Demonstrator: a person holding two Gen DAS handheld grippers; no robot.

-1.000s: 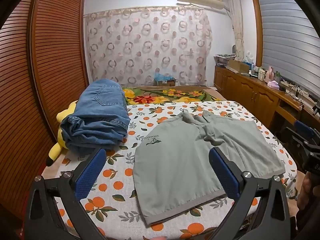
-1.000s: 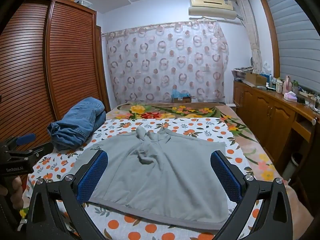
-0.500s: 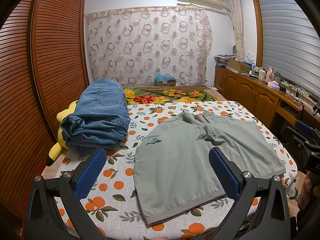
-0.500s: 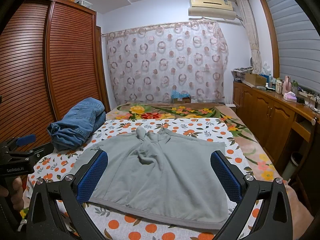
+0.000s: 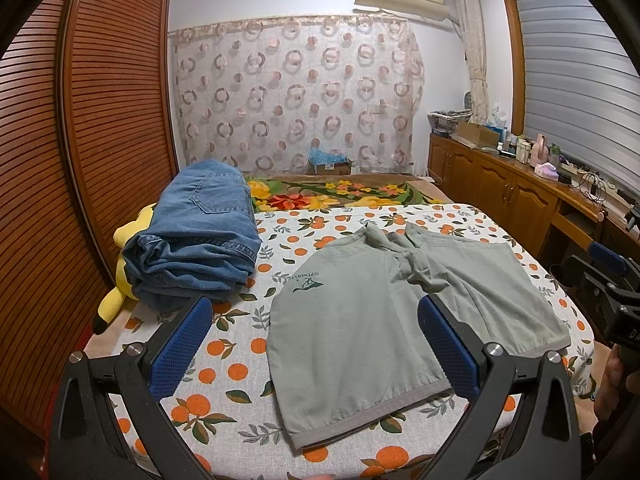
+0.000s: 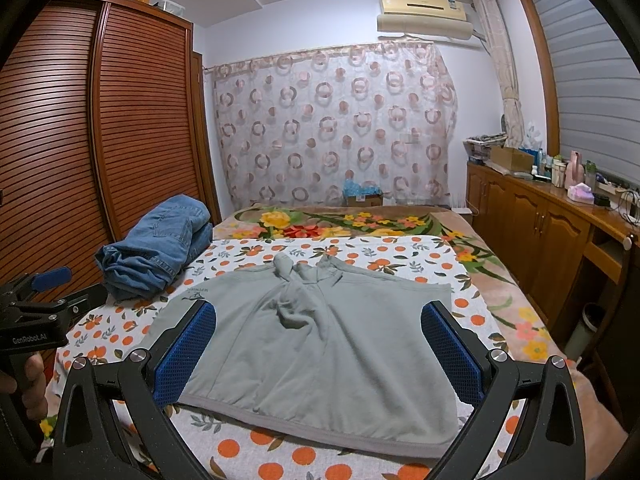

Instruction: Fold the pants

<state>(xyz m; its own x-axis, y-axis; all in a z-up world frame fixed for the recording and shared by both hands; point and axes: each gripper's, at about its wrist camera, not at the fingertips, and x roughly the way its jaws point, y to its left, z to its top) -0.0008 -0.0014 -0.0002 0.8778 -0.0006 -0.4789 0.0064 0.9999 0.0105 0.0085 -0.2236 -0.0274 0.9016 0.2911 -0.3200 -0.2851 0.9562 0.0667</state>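
Both sets of jaws stood wide apart and held nothing: the left gripper point(image 5: 314, 344) hung above the near left part of the bed, the right gripper point(image 6: 320, 348) above the near edge on the other side, neither touching cloth. Directly ahead of them the grey shorts point(image 6: 320, 340) lay spread flat on the orange-patterned sheet point(image 5: 224, 364), waistband point(image 6: 320, 428) towards the grippers and the two legs reaching away, with a bunched ridge of cloth at the crotch point(image 6: 292, 300). The fabric appeared thin, soft and light; it was judged likely to drape and sag when lifted, and to drag wrinkles along if pulled flat across the sheet. The firmest hold was judged to be the stitched waistband at its two corners, or a waistband corner and the matching leg hem point(image 5: 460, 240) on one side, so that one half could be laid over the other. The bunched centre might need smoothing first. Folded jeans point(image 5: 196, 240) sat on the left side of the bed, near the shorts but apart from them, resting partly on a yellow plush toy point(image 5: 120, 280).
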